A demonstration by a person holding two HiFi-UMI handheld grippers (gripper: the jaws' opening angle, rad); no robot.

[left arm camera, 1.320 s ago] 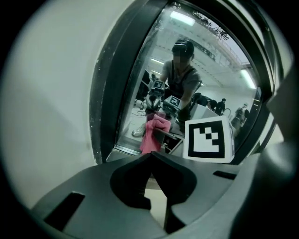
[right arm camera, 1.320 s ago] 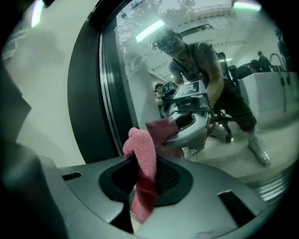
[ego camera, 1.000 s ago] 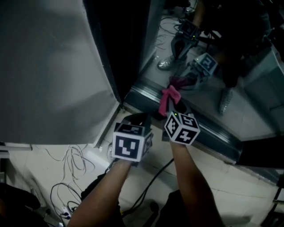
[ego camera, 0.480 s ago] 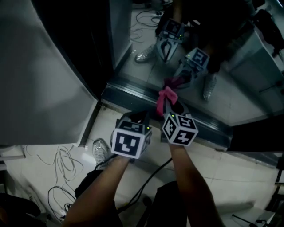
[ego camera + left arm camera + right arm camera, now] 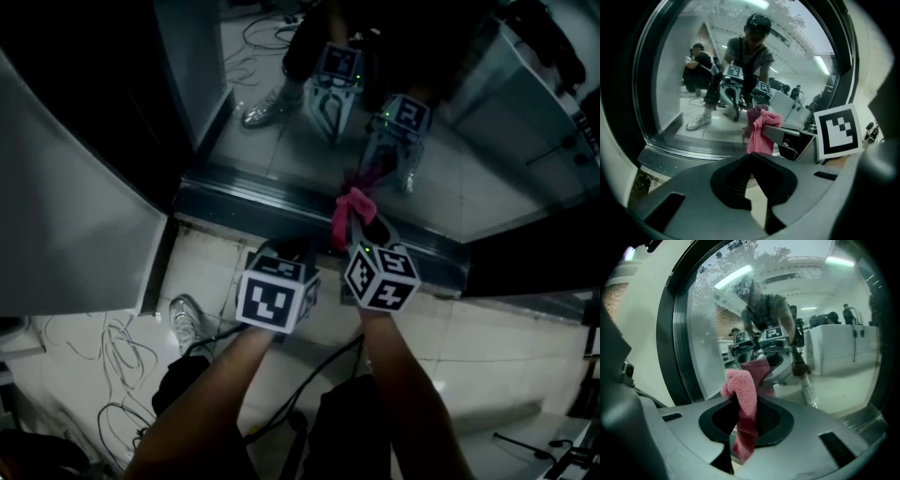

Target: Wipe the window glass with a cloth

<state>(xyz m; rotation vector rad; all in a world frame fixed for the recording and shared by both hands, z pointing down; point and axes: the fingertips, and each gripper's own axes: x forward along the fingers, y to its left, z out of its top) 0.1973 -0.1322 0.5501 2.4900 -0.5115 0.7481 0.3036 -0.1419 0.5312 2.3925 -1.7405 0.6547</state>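
A pink cloth (image 5: pixel 351 212) hangs from my right gripper (image 5: pixel 364 225), whose jaws are shut on it; the cloth's top touches the bottom of the window glass (image 5: pixel 469 178), just above the dark sill (image 5: pixel 246 200). In the right gripper view the cloth (image 5: pixel 743 401) droops between the jaws of that gripper (image 5: pixel 746 414) in front of the glass (image 5: pixel 820 315), which mirrors both grippers. My left gripper (image 5: pixel 292 251) stays just left of it, shut and empty. In the left gripper view its jaws (image 5: pixel 751 158) meet with nothing between them, and the cloth (image 5: pixel 758 127) shows ahead to the right.
A grey panel (image 5: pixel 66 234) stands at the left beside the window frame. Loose cables (image 5: pixel 122 352) and a shoe (image 5: pixel 186 322) lie on the tiled floor below. A black cable (image 5: pixel 314 370) runs under my arms. The glass reflects a person and a room.
The head view has swung, so the grey panel slid left and more glass shows. Both grippers keep their pose, cloth still at the bottom of the glass.
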